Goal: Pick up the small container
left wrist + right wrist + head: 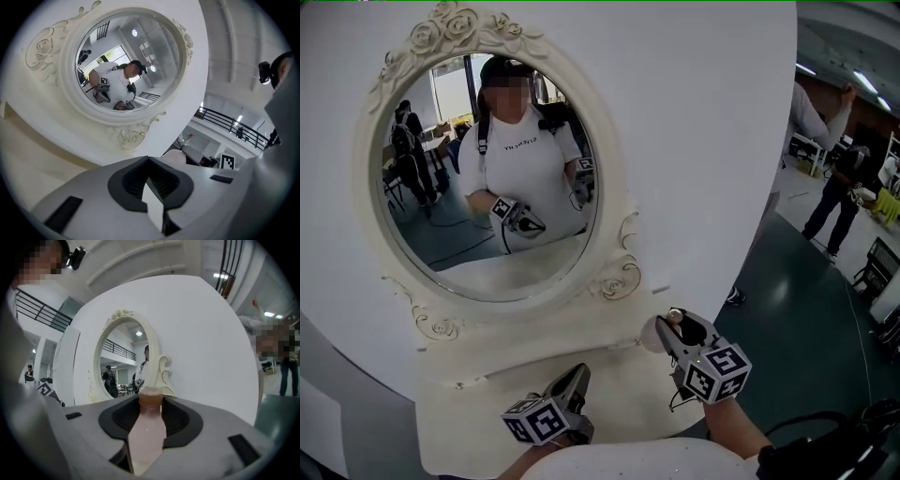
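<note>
Pink-white small container [652, 335] sits at the tip of the right gripper [668, 330], right of the left gripper [572, 382] and apparently clear of the dresser top [478, 380].

Left gripper view: jaws meet at the tips, nothing between them.

Right gripper view: jaws pinch the container. Its long axis runs along them, brown cap pointing toward the mirror [119, 362]. Judged: pick made, keep level.

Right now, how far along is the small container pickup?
Done: the right tongs grip the small container, which appears raised off the white shelf. In hand: holding it up before the mirror. Left: nothing of the pickup that I can see; the left tongs look closed and empty.
</note>
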{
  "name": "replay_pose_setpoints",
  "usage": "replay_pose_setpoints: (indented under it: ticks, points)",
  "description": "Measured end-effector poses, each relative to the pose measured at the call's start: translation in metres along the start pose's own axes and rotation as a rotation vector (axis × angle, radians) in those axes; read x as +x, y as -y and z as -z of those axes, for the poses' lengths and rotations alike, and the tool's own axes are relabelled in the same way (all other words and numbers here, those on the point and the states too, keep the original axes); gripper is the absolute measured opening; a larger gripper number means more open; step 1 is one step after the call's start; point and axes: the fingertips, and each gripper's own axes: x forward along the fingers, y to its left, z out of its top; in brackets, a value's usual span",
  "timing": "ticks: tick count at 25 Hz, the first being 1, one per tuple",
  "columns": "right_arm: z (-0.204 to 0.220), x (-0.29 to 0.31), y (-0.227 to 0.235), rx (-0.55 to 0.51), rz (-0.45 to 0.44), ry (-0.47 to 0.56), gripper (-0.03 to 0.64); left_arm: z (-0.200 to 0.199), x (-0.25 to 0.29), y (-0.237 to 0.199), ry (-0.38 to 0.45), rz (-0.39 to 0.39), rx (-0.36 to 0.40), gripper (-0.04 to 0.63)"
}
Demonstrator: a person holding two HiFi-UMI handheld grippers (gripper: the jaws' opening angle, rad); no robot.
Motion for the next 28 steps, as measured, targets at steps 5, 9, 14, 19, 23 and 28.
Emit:
replay_pose_setpoints:
  ticks: [5,9,14,19,23,28]
  points:
    - [0.003,-0.040,-0.013,-0.022,0.054,0.007,0.144,0.004,-0.012,0.014,-0.020,0.051,0.057,0.000]
    - [0.013,-0.076,-0.018,-0.029,0.123,-0.001,0.144,0.007,-0.020,0.033,-0.036,0.117,0.116,0.000]
    - [0.023,-0.119,-0.029,-0.008,0.189,0.008,0.144,0.023,-0.033,0.054,-0.089,0.184,0.183,0.000]
    - [0.018,-0.153,-0.030,0.002,0.203,0.049,0.144,0.036,-0.043,0.067,-0.075,0.177,0.187,0.000]
    - [0.009,-0.189,-0.027,0.007,0.182,0.063,0.144,0.053,-0.049,0.098,-0.063,0.175,0.191,0.000]
    - [-0.002,-0.237,-0.020,-0.012,0.122,0.047,0.144,0.086,-0.047,0.150,-0.038,0.171,0.174,0.000]
